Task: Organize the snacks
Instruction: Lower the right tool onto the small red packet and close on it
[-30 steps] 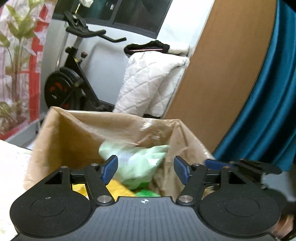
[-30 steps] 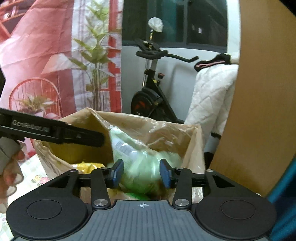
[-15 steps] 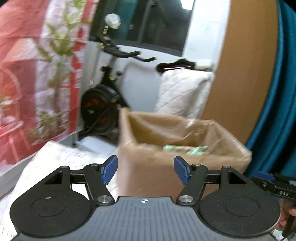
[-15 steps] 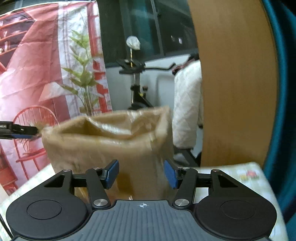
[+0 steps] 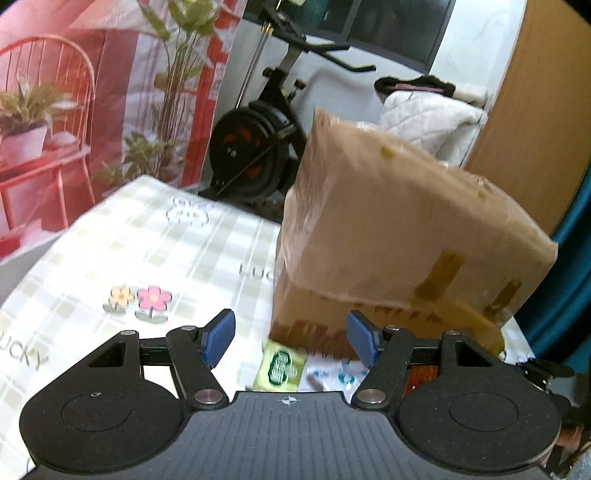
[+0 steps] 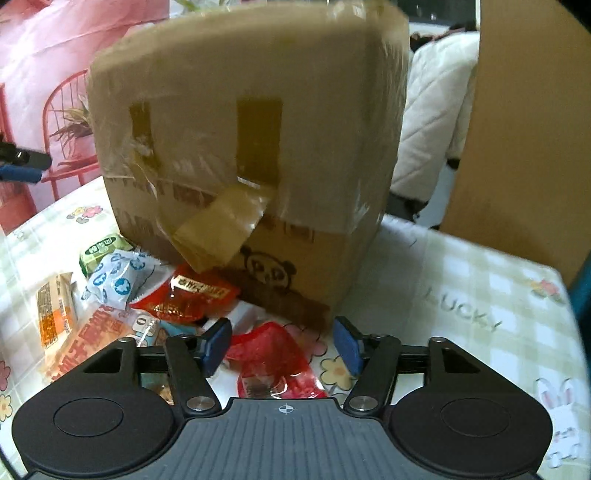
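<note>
Snack packets lie on the checked, flower-printed tablecloth [image 6: 461,280] at the near foot of the tall brown taped cardboard box [image 6: 251,122], whose top is cut off. Our right gripper [image 6: 282,345] has just been opening; its blue pads flank a red glossy packet [image 6: 273,358] without pressing it. Our left gripper [image 5: 291,341] is spread and empty above a green-and-cream packet [image 5: 280,367], half hidden. Left of the red one, a white-and-blue wrapper [image 6: 118,277] and an orange pack [image 6: 55,314] are blurred.

A black exercise bike [image 5: 255,147] stands against a pale wall below a dark window [image 5: 388,33]. A red printed backdrop [image 5: 74,92] showing a chair and plants hangs left; a white quilted blanket [image 5: 428,122], wooden panel [image 5: 535,110] and teal curtain [image 5: 569,277] stand right.
</note>
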Demonstrator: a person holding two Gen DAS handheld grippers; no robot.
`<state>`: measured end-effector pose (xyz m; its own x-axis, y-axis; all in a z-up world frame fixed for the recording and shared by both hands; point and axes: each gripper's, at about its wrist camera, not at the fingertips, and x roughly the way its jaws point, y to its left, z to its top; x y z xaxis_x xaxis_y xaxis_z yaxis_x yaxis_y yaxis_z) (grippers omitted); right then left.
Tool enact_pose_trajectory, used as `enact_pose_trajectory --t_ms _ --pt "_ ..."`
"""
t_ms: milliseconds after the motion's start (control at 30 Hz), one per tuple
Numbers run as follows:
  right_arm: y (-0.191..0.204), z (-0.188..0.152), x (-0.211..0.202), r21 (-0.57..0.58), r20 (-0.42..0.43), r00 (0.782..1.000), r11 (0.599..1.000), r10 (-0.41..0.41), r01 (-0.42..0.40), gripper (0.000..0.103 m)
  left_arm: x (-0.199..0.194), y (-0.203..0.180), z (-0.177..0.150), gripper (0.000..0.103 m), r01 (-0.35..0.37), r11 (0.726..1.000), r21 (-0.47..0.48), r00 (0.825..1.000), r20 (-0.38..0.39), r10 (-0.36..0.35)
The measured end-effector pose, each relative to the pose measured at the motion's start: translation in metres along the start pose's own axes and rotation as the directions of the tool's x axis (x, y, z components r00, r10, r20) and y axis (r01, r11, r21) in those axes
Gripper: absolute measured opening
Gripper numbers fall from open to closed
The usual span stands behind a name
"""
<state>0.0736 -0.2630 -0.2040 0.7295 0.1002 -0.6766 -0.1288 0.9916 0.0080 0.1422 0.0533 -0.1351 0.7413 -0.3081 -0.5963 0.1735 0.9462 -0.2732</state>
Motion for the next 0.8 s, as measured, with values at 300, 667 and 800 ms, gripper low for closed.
enact_pose_trajectory --t_ms 300,667,800 --pt "-0.003 -0.014 0.029 -0.003 -0.097 0.995 1.000 0.019 -0.020 0.067 0.006 0.007 -0.009 0.069 -0.009 1.000 -0.004 0.999 -0.043 0.009" --pt "0.002 -0.015 0.031 -0.004 -0.059 0.998 1.000 0.003 -0.003 0.067 0.009 -0.002 -0.018 0.069 0.022 1.000 0.019 0.997 -0.070 -0.020" --pt "0.003 -0.019 0.024 0.024 -0.042 0.999 1.000 0.017 -0.016 0.046 0.010 -0.006 -0.018 0.069 0.033 0.999 0.034 0.997 -0.076 -0.031"
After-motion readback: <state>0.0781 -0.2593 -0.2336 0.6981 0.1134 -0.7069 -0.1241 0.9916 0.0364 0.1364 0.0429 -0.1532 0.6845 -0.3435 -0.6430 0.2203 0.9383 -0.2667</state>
